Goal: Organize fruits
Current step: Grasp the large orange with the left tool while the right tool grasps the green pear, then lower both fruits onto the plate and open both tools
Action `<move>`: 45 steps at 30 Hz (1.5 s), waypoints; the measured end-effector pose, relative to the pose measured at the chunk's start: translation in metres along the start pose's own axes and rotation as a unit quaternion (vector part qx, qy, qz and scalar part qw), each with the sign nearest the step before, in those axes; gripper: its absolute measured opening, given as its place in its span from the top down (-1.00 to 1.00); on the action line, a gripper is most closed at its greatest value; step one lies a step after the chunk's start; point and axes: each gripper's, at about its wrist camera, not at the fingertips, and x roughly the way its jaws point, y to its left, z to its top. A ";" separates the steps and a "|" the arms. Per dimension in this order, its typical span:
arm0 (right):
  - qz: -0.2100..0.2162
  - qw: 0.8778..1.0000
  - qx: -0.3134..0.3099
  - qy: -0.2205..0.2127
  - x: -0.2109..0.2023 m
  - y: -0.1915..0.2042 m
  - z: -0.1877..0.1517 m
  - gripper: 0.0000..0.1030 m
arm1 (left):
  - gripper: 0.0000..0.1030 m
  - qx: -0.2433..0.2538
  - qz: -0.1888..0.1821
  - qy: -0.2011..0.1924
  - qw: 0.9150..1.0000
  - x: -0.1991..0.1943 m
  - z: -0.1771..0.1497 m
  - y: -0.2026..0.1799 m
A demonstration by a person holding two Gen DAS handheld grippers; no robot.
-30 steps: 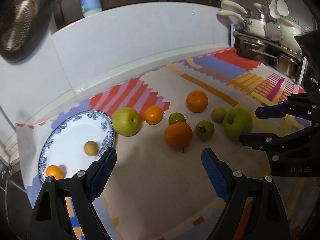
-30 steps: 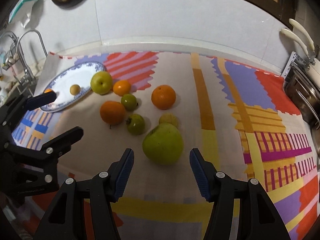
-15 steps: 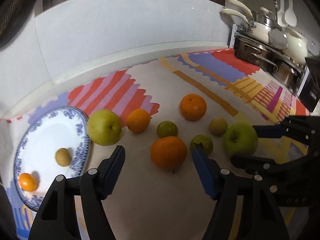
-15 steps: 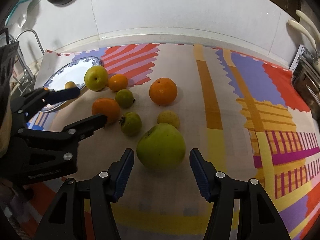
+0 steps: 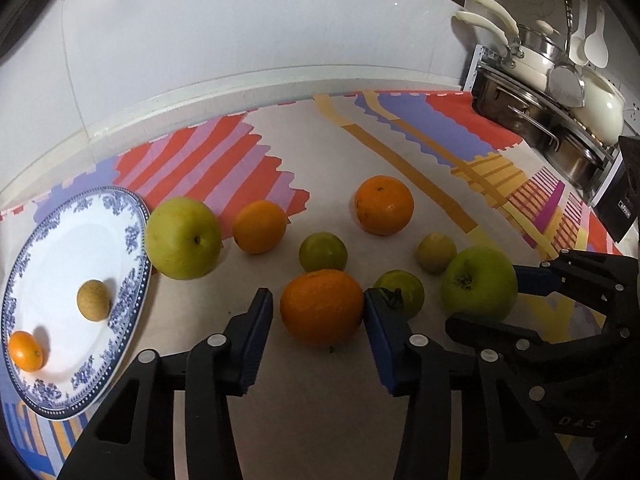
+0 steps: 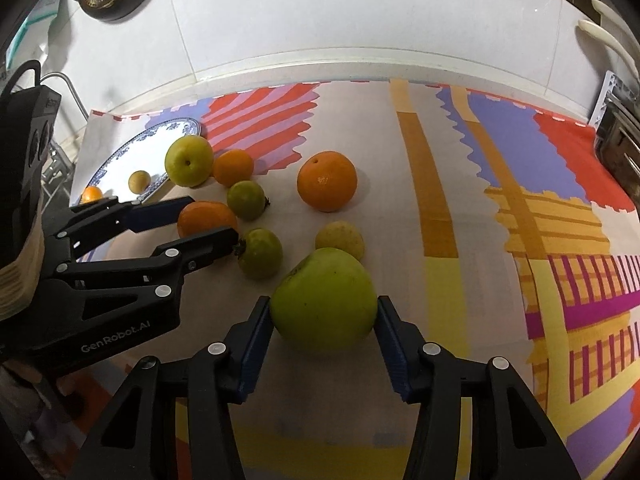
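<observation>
Several fruits lie on a colourful mat. My left gripper [image 5: 318, 312] is open around an orange [image 5: 321, 306]; a small gap shows at the left pad, and the right pad is at the fruit's edge. My right gripper [image 6: 324, 316] has its pads against both sides of a large green apple [image 6: 324, 300] on the mat. A blue-and-white plate [image 5: 52, 252] at the left holds a small orange [image 5: 25, 351] and a small brown fruit [image 5: 93, 300]. Another green apple [image 5: 183, 232] rests beside the plate.
Loose on the mat: a large orange [image 5: 384, 205], a smaller orange [image 5: 260, 226], two small green fruits [image 5: 323, 251] [image 5: 400, 293] and a yellowish one [image 5: 437, 252]. Pots [image 5: 536, 92] stand at the right. A white backsplash wall [image 5: 240, 32] closes the back.
Both grippers moved forward and down. The left one now straddles the orange. The right one has narrowed onto the large green apple.
</observation>
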 end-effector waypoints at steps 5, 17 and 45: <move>0.003 1.000 -0.002 -0.006 0.000 0.000 0.000 0.00 | 0.20 0.002 0.001 0.002 1.000 -0.001 -0.001 -0.001; 0.003 1.000 0.000 -0.022 -0.007 0.001 -0.001 0.01 | 0.21 -0.011 0.018 -0.012 1.000 -0.018 -0.004 0.001; 0.064 0.988 -0.058 -0.127 -0.076 0.058 0.041 0.01 | 0.21 -0.074 0.120 -0.107 0.984 -0.136 -0.009 0.029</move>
